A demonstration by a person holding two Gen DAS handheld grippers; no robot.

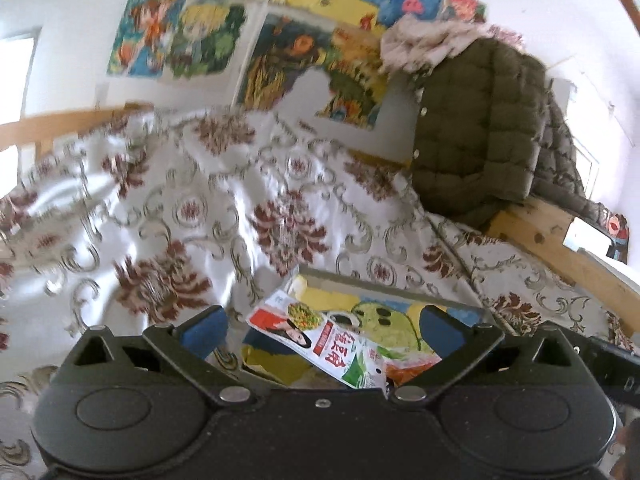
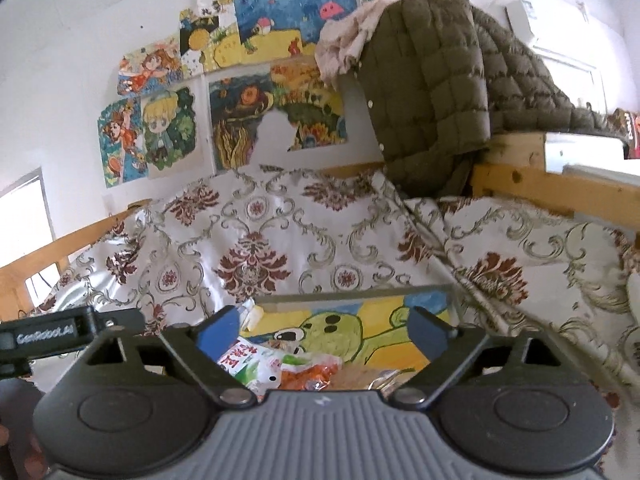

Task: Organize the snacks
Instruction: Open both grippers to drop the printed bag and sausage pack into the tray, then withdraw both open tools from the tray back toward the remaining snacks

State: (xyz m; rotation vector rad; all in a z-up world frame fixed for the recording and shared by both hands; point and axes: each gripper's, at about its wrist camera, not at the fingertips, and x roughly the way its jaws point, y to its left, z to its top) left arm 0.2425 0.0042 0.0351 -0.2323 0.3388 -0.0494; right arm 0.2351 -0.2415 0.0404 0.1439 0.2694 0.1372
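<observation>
Now both tools (image 1: 322, 330) (image 2: 326, 330) wide apart, empty, above snack packets (image 1: 340, 350).

Both tongs, left tongs (image 1: 322, 330) and right tongs (image 2: 326, 330), have black linkage arms, silver rivets, blue pads.

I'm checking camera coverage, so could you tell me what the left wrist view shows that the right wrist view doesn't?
Only the left wrist view shows the upper part of the red, white and green snack packet, with a face and a food picture printed on it.

Only the right wrist view shows the left gripper's black body with white lettering, and crinkled clear wrappers beside the orange snack bag.

Both show the box with the green cartoon drawing, the floral cloth, the olive quilted jacket, the wall drawings, and open jaws holding nothing.
</observation>
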